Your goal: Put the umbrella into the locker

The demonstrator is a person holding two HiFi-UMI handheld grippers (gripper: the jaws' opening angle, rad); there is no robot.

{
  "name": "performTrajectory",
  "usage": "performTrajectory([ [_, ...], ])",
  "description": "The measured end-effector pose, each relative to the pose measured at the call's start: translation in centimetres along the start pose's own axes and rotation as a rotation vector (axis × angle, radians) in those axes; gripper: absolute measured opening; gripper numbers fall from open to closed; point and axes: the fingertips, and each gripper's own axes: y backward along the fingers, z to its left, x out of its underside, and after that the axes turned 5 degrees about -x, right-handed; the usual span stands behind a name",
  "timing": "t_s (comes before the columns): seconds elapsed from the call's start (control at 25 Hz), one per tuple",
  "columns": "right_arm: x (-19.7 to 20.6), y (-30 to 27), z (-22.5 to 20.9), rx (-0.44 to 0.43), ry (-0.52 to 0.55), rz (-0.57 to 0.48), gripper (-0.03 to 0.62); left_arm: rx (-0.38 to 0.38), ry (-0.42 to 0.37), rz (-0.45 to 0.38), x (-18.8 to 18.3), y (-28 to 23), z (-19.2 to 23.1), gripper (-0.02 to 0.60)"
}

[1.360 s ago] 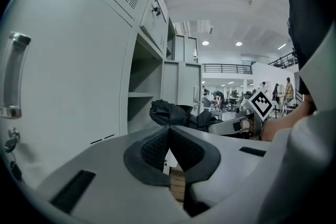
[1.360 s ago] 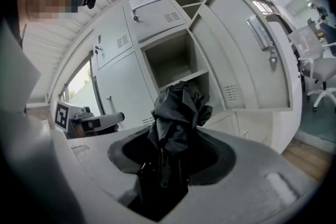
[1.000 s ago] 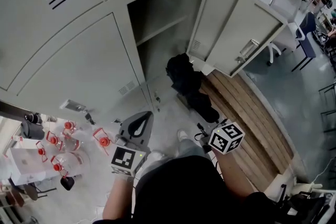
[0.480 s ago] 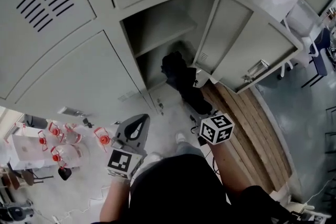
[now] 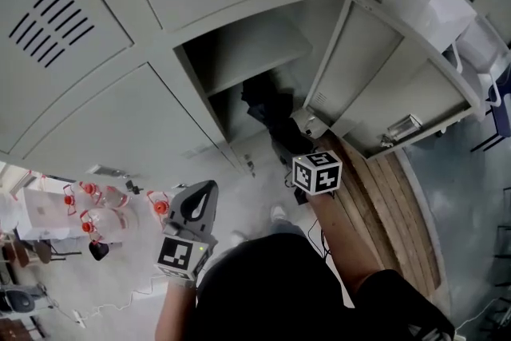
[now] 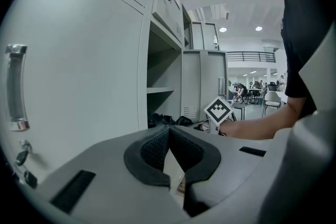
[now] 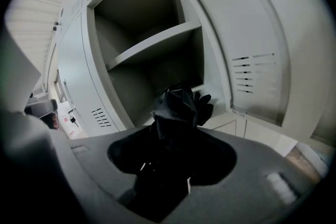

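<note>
A black folded umbrella (image 5: 271,112) is clamped in my right gripper (image 5: 302,154), and its bunched far end reaches into the lower part of the open locker (image 5: 239,60). In the right gripper view the umbrella (image 7: 178,107) fills the gap between the jaws of my right gripper (image 7: 170,152), under the locker's shelf (image 7: 157,42). My left gripper (image 5: 205,188) hangs lower left, in front of the closed lockers, with its jaw tips together and nothing between them. The left gripper (image 6: 169,129) view shows the umbrella (image 6: 168,120) at the locker's mouth, with the right gripper's marker cube (image 6: 218,110) beside it.
The locker's door (image 5: 383,84) stands swung out to the right. A wooden board (image 5: 383,204) lies on the floor under it. Several red-capped bottles (image 5: 96,212) stand at the left. A closed locker door with a handle (image 6: 16,86) is close on my left.
My right gripper has carried the umbrella forward and down, so its far end now sits inside the locker opening. The left gripper has shifted only slightly.
</note>
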Motion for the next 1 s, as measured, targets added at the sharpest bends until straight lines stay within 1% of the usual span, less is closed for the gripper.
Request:
performTrajectory([
  [0.16, -0.6, -2.4, -0.5, 0.005, 0.075, 0.033, 0.212, -0.026, 0.010, 0.013, 0.6, -0.1, -0.1, 0.008],
  [0.32, -1.3, -4.7, -0.7, 0.016, 0.141, 0.034, 0.214, -0.053, 0.022, 0.026, 0.9, -0.1, -0.1, 0.008],
  [0.36, -1.4, -5.1, -0.7, 0.018, 0.154, 0.032, 0.214, -0.056, 0.017, 0.021, 0.9, -0.1, 0.0, 0.008],
  [0.48, -1.9, -6.0, -0.8, 0.021, 0.178, 0.031, 0.215, -0.051, -0.036, -0.034, 0.7, -0.2, 0.2, 0.008],
  [0.52, -2.0, -6.3, -0.8, 0.021, 0.183, 0.032, 0.215, -0.054, -0.040, -0.035, 0.9, -0.2, 0.3, 0.008],
  [0.64, -2.4, -6.9, -1.0, 0.026, 0.204, 0.032, 0.216, -0.080, -0.032, 0.008, 1.9, 0.0, 0.6, 0.008],
  [0.72, -2.6, -7.4, -1.1, 0.035, 0.221, 0.037, 0.216, -0.084, 0.006, 0.022, 1.6, -0.1, 0.2, 0.008],
  [0.76, -2.6, -7.6, -1.3, 0.042, 0.227, 0.044, 0.216, -0.084, 0.013, 0.020, 1.4, -0.1, 0.1, 0.008],
  [0.92, -3.1, -8.5, -1.4, 0.051, 0.254, 0.051, 0.218, -0.072, -0.026, 0.013, 1.9, 0.0, 0.3, 0.008],
  [1.0, -3.4, -8.9, -1.5, 0.053, 0.263, 0.049, 0.219, -0.073, 0.004, 0.027, 1.8, 0.1, 0.1, 0.008],
])
